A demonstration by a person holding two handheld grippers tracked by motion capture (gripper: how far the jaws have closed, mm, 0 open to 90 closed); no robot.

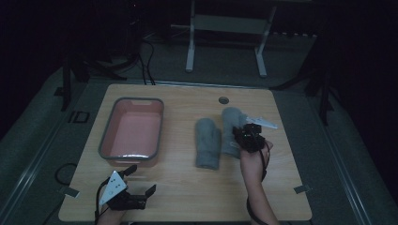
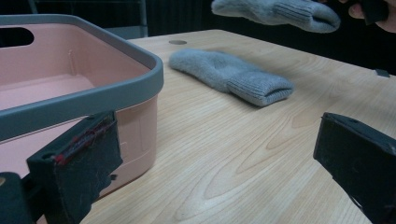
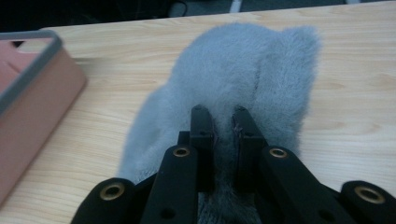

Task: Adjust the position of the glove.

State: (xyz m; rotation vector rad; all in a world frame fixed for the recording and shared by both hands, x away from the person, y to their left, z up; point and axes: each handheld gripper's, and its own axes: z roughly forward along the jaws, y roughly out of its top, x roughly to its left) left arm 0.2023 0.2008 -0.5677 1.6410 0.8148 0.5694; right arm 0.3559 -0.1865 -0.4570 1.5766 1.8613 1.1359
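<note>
The right claw is pinched shut on the cuff of a grey mitten, which hangs off the table, so the step in hand looks like the carry. In the high view the held mitten runs lengthwise away from the person, cuff at the claw, tip pointing to the far edge. Next it likely needs a swing left to the pink bin and a release over its hollow. A second mitten lies flat just left, cuff toward the person. The left claw rests wide open and empty near the bin's near corner.
</note>
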